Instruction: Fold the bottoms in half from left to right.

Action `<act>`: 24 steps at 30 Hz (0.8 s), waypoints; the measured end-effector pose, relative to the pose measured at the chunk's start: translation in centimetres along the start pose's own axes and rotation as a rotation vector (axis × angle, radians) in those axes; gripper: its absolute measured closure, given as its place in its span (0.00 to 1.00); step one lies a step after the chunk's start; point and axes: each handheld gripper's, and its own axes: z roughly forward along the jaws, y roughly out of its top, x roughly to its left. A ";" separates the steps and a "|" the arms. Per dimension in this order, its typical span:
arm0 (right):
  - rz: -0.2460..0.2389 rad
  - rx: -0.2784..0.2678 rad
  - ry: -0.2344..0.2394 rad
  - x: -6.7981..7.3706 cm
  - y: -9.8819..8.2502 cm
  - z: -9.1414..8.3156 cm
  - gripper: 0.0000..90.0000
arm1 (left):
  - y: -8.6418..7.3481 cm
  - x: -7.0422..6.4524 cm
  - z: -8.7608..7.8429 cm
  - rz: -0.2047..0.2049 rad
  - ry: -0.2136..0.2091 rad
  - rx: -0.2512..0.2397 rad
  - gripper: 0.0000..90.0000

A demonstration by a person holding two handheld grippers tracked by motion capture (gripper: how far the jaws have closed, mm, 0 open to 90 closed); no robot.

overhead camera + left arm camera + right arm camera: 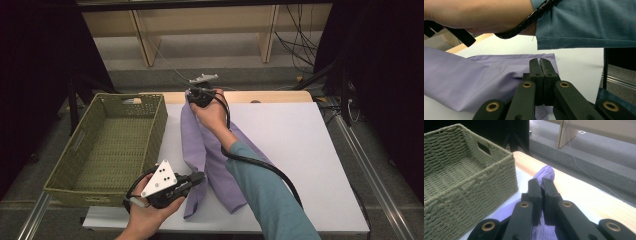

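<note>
I'm seeing a plain lilac cloth [210, 160] lying on the white table [310, 150], a woven olive-green basket [107, 145] sitting alongside, black jaws on both grippers, a teal sleeve [272, 195], and a pale wood strip [270, 96] showing behind.

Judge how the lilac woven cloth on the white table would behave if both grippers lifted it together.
The lilac woven cloth is probably floppy: it lies in soft folds on the white table. It looks light and thin, bunching easily where the right gripper pinches it. Lifted, it would likely sag between that and the left gripper.
</note>
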 end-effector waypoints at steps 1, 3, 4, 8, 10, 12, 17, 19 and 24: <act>0.003 0.000 0.000 0.0 0.0 0.0 0.97 | 0.0 0.0 0.1 0.004 -0.002 0.001 0.99; 0.003 -0.001 -0.003 -0.1 0.0 0.0 0.97 | 0.1 -0.1 0.2 0.004 -0.005 0.001 0.99; 0.003 -0.003 -0.004 -0.1 0.0 0.0 0.97 | 0.1 -0.1 0.3 0.005 -0.008 0.001 0.99; 0.006 -0.004 -0.007 -0.4 0.0 0.0 0.97 | 0.2 -0.2 0.6 0.004 -0.014 0.000 0.99; 0.010 -0.003 -0.010 -0.5 0.0 0.0 0.97 | 0.2 -0.3 0.7 0.005 -0.016 -0.001 0.99; 0.012 -0.004 -0.011 -0.6 0.0 0.0 0.97 | 0.2 -0.3 0.9 0.003 -0.020 0.000 0.99; 0.010 0.000 -0.019 -1.0 -0.1 -0.1 0.97 | 0.2 -0.4 1.5 0.005 -0.029 0.010 0.99; 0.012 0.000 -0.019 -1.1 -0.1 -0.1 0.97 | 0.2 -0.4 1.7 0.007 -0.031 0.012 0.99; 0.014 0.003 -0.026 -1.3 -0.3 0.0 0.97 | 0.1 -0.5 2.3 0.007 -0.039 0.017 0.99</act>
